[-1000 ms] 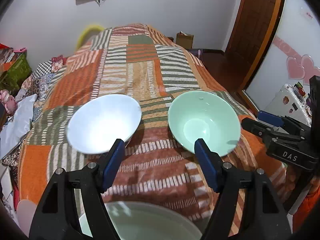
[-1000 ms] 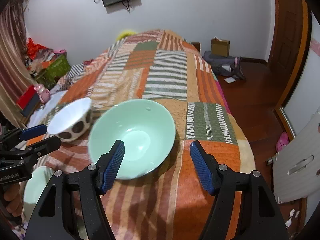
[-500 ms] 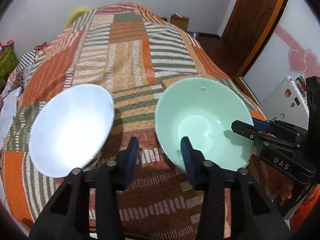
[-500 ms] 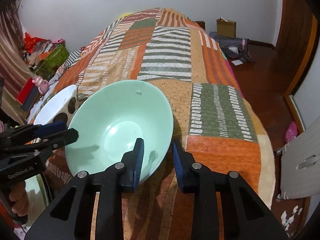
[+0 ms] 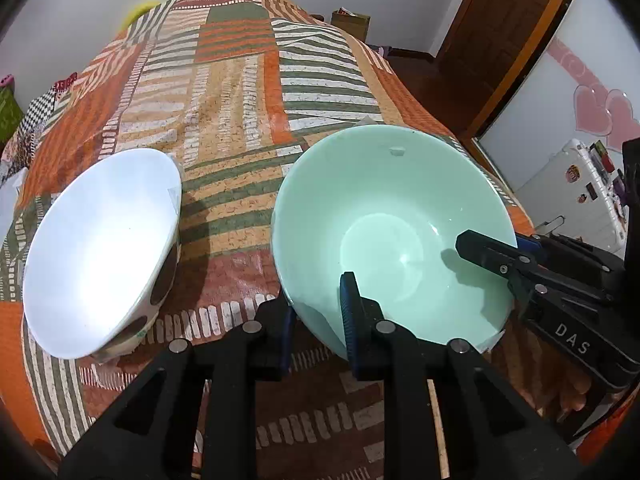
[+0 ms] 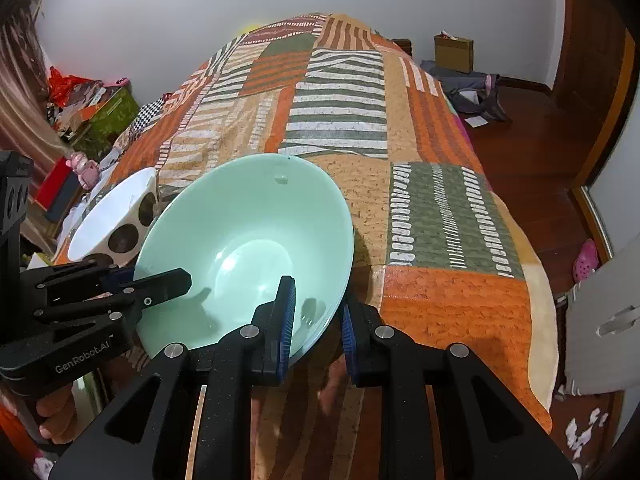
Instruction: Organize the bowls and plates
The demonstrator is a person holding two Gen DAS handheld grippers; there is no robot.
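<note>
Two grippers clamp the rim of the green bowl (image 5: pixel 392 216). The left gripper (image 5: pixel 316 320) has its jaws closed on the near left section of the rim: one blue pad lies inside the bowl, the other against the outer wall. Its jaws have just been closing, with the rim between them. The right gripper (image 6: pixel 316 324) is closed on the near right section of the same rim, again with one pad inside and one outside.

The green bowl sits on the patchwork blanket (image 5: pixel 240 92) covering the bed, near the bed's near end. In the left wrist view, the right gripper enters from the right of the bowl. In the right wrist view, the left gripper enters from the left of the bowl.

The white bowl (image 5: pixel 100 252), with dark spots on its outer wall, stands just left of the green bowl, apart from it. A wooden door (image 5: pixel 492 40) stands beyond the bowl to the right.
</note>
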